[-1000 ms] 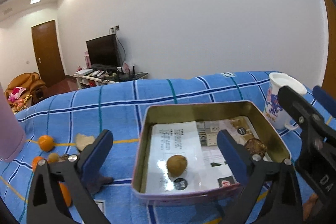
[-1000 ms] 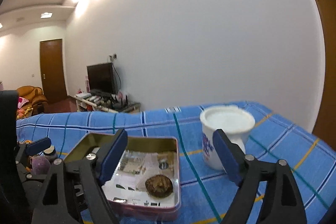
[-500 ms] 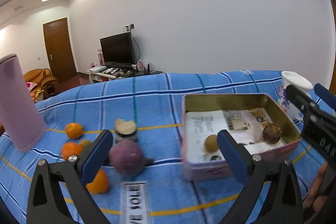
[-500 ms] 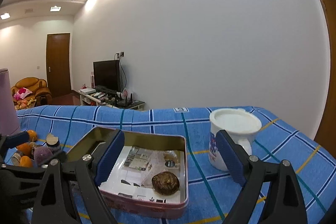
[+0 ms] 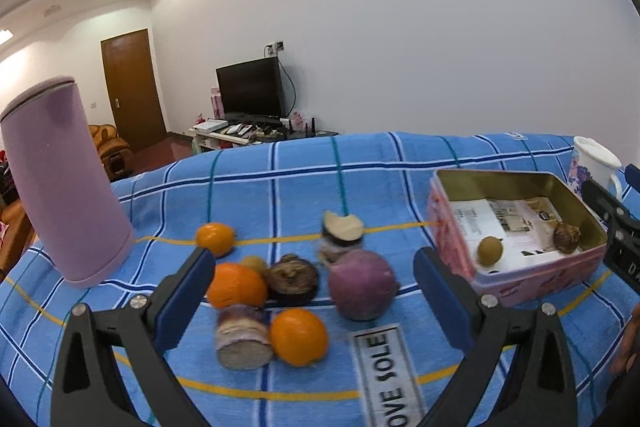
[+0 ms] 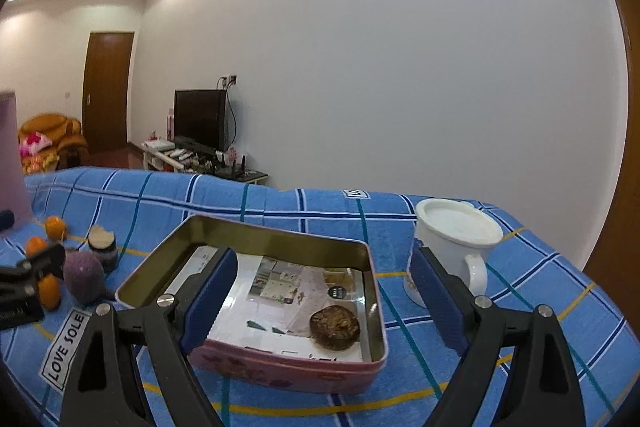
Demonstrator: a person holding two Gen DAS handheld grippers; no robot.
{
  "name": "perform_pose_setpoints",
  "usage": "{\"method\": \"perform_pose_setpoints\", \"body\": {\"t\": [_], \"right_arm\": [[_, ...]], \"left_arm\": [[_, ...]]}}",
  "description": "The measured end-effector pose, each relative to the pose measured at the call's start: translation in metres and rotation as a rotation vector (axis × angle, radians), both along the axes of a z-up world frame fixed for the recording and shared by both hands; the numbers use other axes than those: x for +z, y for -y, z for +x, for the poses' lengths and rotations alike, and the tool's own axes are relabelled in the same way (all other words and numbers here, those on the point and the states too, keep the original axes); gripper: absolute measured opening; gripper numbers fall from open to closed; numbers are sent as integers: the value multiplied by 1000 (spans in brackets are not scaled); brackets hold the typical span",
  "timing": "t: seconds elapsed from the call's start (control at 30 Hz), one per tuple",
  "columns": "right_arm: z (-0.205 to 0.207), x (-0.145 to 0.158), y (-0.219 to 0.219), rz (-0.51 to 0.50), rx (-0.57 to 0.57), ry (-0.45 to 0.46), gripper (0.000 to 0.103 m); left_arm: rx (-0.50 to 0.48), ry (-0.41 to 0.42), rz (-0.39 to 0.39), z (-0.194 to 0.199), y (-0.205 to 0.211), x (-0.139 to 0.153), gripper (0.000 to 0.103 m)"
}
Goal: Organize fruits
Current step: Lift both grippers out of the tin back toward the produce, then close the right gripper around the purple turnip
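Observation:
On the blue checked cloth lies a cluster of fruit: several oranges, the nearest (image 5: 298,336), a purple round fruit (image 5: 362,283), a dark brown one (image 5: 292,279) and two cut purple pieces (image 5: 242,337). My left gripper (image 5: 314,293) hangs open just before this cluster, nothing between its blue pads. To the right stands a pink tin box (image 5: 532,281) holding a small tan fruit (image 5: 490,250) and a brown wrinkled one (image 6: 335,327). My right gripper (image 6: 320,301) stands open over the tin's (image 6: 280,367) near side, empty.
A tall lilac cylinder (image 5: 64,183) stands at the cloth's left. A white mug (image 6: 454,247) sits right of the tin. A "LOVE SOLE" label (image 5: 384,367) lies on the cloth. Beyond are a TV stand, a door and an armchair.
My left gripper has swung left from over the tin to the fruit cluster. The right gripper shifted slightly and rolled; the tin now sits more central in its view.

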State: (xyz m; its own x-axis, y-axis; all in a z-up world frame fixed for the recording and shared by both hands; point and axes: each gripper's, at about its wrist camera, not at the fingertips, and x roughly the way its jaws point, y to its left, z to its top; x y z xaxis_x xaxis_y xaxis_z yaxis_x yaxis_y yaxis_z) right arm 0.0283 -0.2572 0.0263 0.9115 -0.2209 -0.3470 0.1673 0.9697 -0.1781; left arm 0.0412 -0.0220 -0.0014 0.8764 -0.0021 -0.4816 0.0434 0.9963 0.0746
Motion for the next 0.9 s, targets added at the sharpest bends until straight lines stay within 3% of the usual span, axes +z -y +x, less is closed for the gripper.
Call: {"method": "perform_pose_setpoints", "body": {"t": [0.53, 0.9], "right_arm": [[9, -11, -76, -59, 46, -121, 90], [17, -16, -102, -60, 60, -161, 90]], "left_arm": [[52, -30, -111, 4, -56, -3, 101], [92, -54, -79, 9, -74, -3, 101]]}}
